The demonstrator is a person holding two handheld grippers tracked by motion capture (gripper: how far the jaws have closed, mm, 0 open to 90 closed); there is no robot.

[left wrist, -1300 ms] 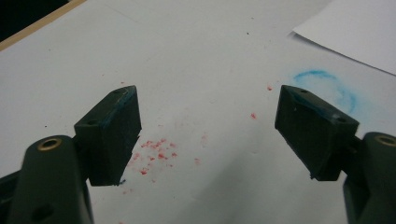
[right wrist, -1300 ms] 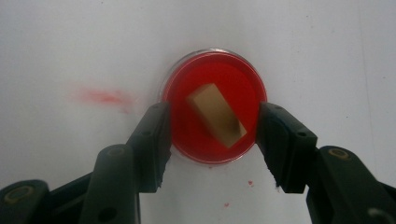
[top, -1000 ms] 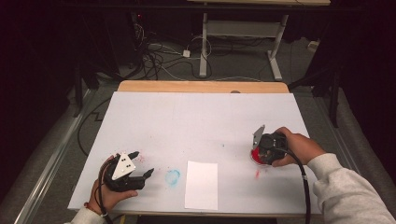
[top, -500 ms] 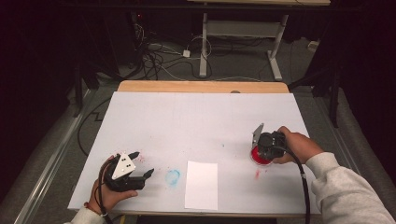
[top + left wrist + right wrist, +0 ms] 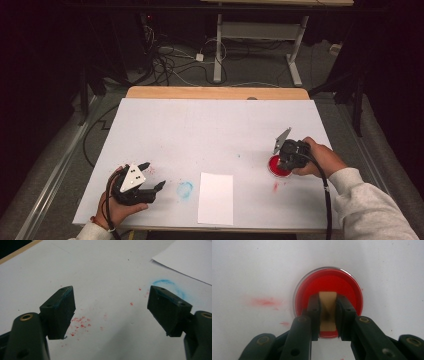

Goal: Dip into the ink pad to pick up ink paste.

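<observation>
A round clear dish of red ink [image 5: 329, 282] sits on the white table cover at the right [image 5: 277, 166]. My right gripper [image 5: 327, 312] points down over it, shut on a small pale wooden block [image 5: 327, 300] that stands in the red. From above, the right gripper [image 5: 286, 159] hangs over the dish's right side. At the front left my left gripper [image 5: 155, 175] rests low in a hand, open with nothing between its fingers [image 5: 111, 307]. Its pads [image 5: 62, 305] carry blue smears.
A white paper sheet [image 5: 216, 197] lies at the front middle, with a faint blue ring stain [image 5: 185, 189] to its left. Red specks [image 5: 81, 325] dot the cover under the left gripper. A red smear [image 5: 275, 187] marks the cover near the dish. The wooden table edge [image 5: 215, 92] runs along the back.
The right hand has barely shifted over the red dish. The left hand has stayed where it was.
</observation>
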